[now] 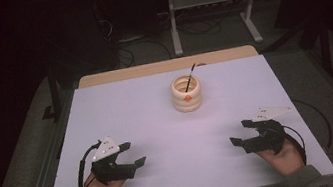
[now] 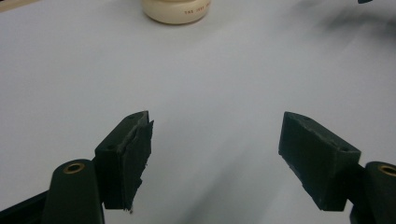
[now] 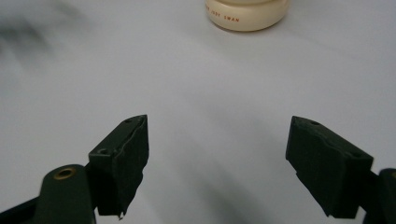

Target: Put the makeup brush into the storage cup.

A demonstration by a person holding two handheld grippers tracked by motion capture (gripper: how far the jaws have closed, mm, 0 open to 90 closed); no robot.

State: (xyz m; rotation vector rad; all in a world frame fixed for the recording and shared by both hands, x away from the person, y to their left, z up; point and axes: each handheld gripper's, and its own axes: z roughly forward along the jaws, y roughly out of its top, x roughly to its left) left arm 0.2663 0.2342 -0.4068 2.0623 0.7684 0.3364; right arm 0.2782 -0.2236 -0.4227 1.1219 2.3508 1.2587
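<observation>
A: Looking down from the high view, how far along does this seem?

B: Near one end of the job, I'd judge. The cream ribbed holder (image 1: 186,93) stands upright towards the far middle of the table (image 1: 121,110), and a thin black stick (image 1: 189,78) leans inside it, its top poking past the rim at the far right. Both grippers sit at the near edge, well apart from the holder.

A: And the grippers themselves?

B: The left gripper (image 1: 131,154) is spread wide with nothing between its jaws; the left gripper view has bare white table between the two black pads. The right gripper (image 1: 239,132) is the same, released and empty, and the right gripper view also has plain table in the gap.

A: So what is done and what is left?

B: The stick being in the holder looks like the finished part, if putting it in is the aim. If it is to be taken out, everything is still ahead. I can't tell which from this alone.

A: Counts?

B: One holder, one stick, two grippers, one table. There's also a small orange mark (image 1: 188,97) on the holder's near side, and red lettering on its base in both gripper views, too small to read with confidence.
</observation>
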